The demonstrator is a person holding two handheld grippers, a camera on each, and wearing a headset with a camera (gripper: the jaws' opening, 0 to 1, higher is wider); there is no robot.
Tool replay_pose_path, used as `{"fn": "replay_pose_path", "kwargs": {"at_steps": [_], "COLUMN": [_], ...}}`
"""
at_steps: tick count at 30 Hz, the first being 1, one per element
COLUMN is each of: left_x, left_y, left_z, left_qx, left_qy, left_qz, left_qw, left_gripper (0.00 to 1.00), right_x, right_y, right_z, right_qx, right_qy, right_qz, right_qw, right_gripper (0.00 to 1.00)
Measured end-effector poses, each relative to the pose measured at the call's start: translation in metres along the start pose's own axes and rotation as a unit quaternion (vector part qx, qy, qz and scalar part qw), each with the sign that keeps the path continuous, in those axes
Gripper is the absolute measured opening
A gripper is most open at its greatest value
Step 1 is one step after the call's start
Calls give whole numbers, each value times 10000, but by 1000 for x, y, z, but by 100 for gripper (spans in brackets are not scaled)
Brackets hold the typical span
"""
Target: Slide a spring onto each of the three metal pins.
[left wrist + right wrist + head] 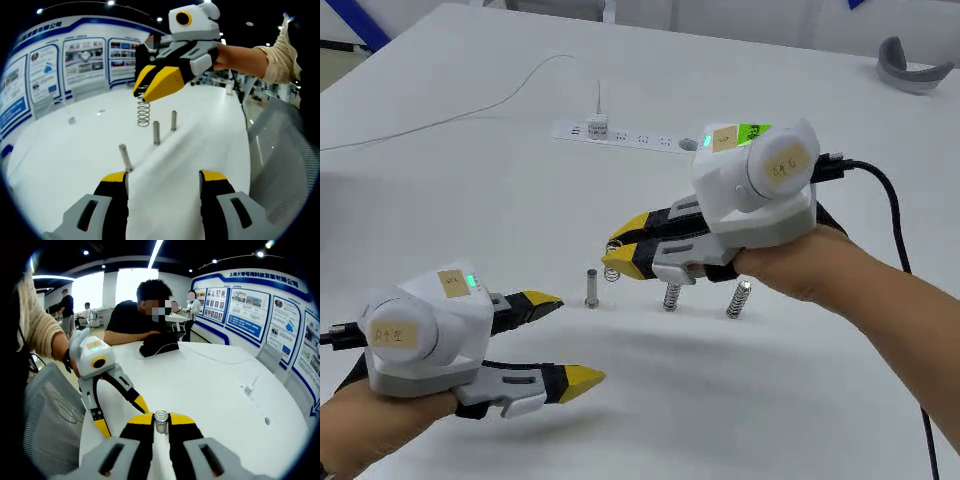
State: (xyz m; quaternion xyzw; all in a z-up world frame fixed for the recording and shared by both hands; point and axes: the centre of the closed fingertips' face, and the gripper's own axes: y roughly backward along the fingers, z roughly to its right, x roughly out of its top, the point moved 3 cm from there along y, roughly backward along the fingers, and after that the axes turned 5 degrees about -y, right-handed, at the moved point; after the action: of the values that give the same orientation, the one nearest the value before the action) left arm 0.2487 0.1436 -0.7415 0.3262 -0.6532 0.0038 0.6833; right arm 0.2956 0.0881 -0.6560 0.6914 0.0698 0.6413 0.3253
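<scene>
Three metal pins stand in a row on the white table. The left pin is bare. The middle pin and the right pin each carry a spring. My right gripper is shut on a small spring, which hangs a little above and to the right of the bare pin. Nearer me, my left gripper is open and holds nothing, its jaws pointing toward the bare pin.
A white power strip with a plug and a thin cable lies behind the pins. A grey curved object sits at the far right corner. A grey mesh chair and a seated person are beyond the table.
</scene>
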Motion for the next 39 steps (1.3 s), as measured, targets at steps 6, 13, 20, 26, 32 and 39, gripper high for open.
{"fn": "replay_pose_path", "kwargs": {"at_steps": [6, 13, 20, 26, 32, 39], "left_x": [-2, -2, -3, -5, -4, -6], "left_y": [0, 0, 2, 3, 3, 4], "left_z": [0, -1, -1, -1, -1, -3], "left_qx": [-4, 16, 35, 50, 55, 77], "left_qy": [20, 41, 63, 66, 73, 93], "left_qz": [-21, -17, -26, -58, -69, -94], "left_qw": [10000, 10000, 10000, 9999, 9999, 9999], "left_gripper": [57, 57, 57, 57, 56, 55], "right_x": [5, 8, 4, 1, -5, -10], "right_y": [-5, -13, -24, -32, -39, -43], "right_z": [6, 14, 21, 22, 20, 23], "right_qx": [-42, -102, -103, -95, -71, -77], "right_qy": [-9, -141, -225, -318, -396, -463], "right_qz": [14, 91, 48, 22, -51, -99], "right_qw": [10000, 9998, 9997, 9994, 9992, 9988], "right_gripper": [12, 12, 12, 12, 12, 12]}}
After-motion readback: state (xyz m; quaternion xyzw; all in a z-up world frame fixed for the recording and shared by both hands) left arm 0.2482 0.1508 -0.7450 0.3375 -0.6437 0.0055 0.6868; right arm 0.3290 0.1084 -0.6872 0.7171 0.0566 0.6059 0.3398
